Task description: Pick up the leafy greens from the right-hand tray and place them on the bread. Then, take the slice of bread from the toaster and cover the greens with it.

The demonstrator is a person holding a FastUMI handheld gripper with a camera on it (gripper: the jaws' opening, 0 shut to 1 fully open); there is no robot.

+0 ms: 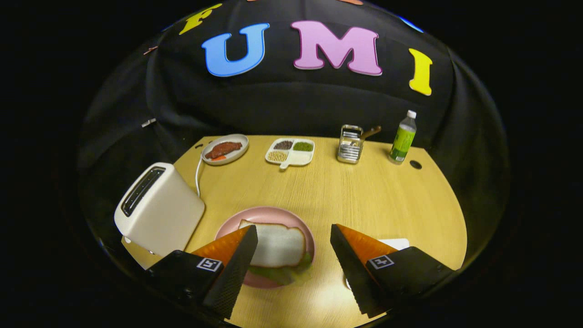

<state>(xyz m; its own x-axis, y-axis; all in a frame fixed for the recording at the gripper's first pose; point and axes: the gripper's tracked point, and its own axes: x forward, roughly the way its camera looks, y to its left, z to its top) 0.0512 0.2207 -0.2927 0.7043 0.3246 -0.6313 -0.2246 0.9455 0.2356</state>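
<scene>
A pink plate (268,216) lies on the wooden table just ahead of my fingers. On it a white bread slice (278,246) covers leafy greens (284,274), whose green edge pokes out under the slice's near side. My gripper (294,237) hangs above the plate's near half, open, with nothing between its fingers; the left finger overlaps the plate and the slice's left edge. A white toaster (157,209) stands left of the plate, its slots looking dark. A white tray (395,243) shows partly behind the right finger.
Along the table's far edge stand a plate with a reddish meat piece (224,149), a divided dish of beans and grains (290,151), a metal holder (350,143) and a green-labelled bottle (403,138). The toaster's cord (197,175) runs back left.
</scene>
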